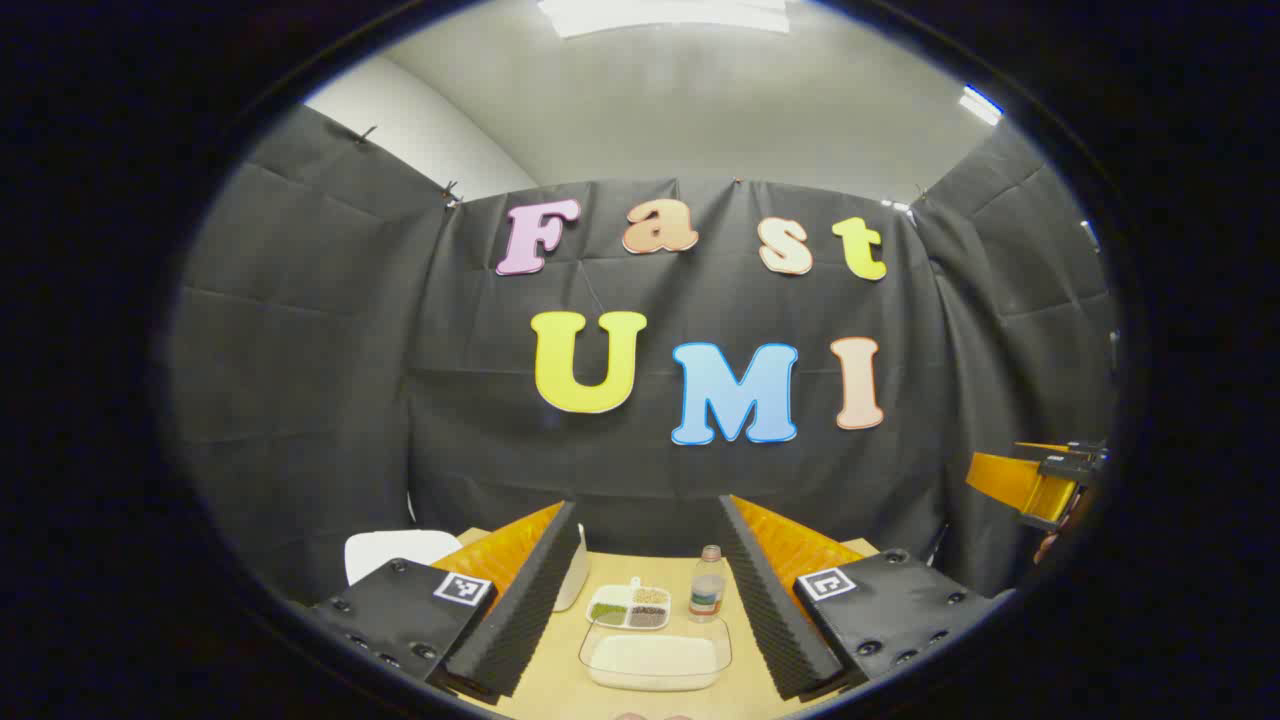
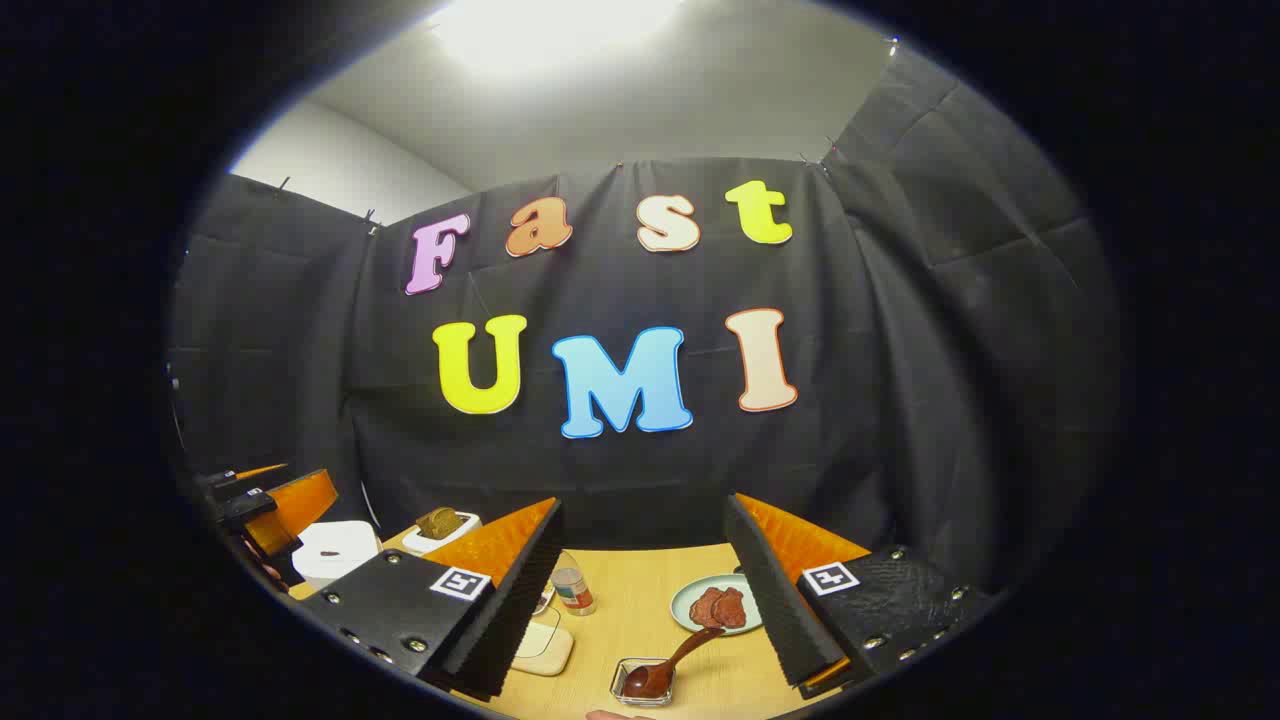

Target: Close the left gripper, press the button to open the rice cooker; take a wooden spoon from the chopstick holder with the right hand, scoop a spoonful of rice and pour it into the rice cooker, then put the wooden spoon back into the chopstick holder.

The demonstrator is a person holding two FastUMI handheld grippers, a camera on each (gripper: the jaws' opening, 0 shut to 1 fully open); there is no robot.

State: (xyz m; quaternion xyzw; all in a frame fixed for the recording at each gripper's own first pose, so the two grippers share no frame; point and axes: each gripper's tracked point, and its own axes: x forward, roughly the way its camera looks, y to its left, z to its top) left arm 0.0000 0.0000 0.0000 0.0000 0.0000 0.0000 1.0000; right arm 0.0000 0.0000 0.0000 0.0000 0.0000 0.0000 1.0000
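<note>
My left gripper point(image 1: 648, 503) is open and held above the table with nothing between its fingers. Below the gap lies a clear tray of white rice point(image 1: 655, 660). The white rice cooker point(image 1: 395, 550) stands at the left, partly behind the left finger, lid down. My right gripper point(image 2: 643, 500) is open and empty too. Under it a dark wooden spoon point(image 2: 690, 648) rests with its bowl in a small clear holder point(image 2: 645, 682). The rice cooker point(image 2: 335, 545) is at the far left there, beside the left gripper point(image 2: 265, 500). The right gripper point(image 1: 1040, 480) sits at the right edge of the left gripper view.
A small divided dish of grains point(image 1: 630, 605) and a little bottle point(image 1: 707, 585) stand behind the rice tray. In the right gripper view the bottle point(image 2: 572, 590), a plate of reddish-brown food point(image 2: 715, 605) and a toaster with bread point(image 2: 440, 525) sit on the wooden table point(image 2: 620, 620).
</note>
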